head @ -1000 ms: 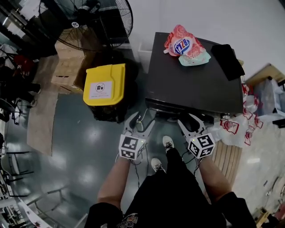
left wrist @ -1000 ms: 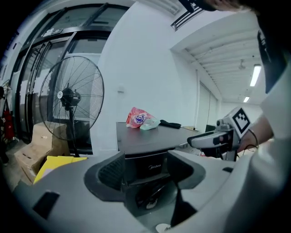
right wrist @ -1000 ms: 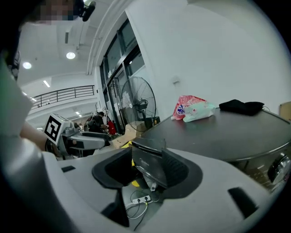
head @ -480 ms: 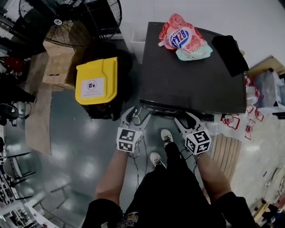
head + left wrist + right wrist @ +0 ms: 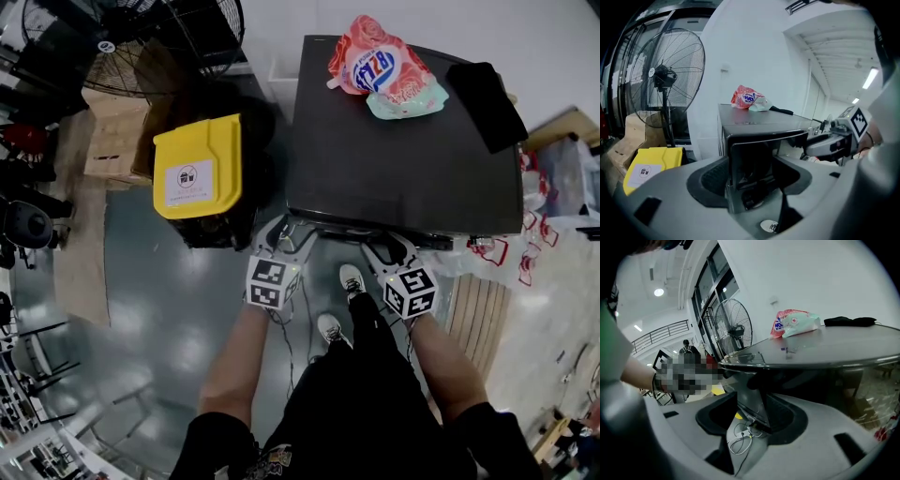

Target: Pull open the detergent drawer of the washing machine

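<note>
A blue oval logo, unreadable, is borne by the red pouch (image 5: 380,67) on the washing machine (image 5: 403,159). The detergent drawer (image 5: 754,154), at its front left corner, is straddled untouched by the parted left gripper (image 5: 289,230); the right gripper (image 5: 386,246) is likewise spread at the front edge

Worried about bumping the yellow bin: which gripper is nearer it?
Left. The left gripper sits at the washing machine's corner beside the yellow bin; the right gripper is farther along its front.
</note>
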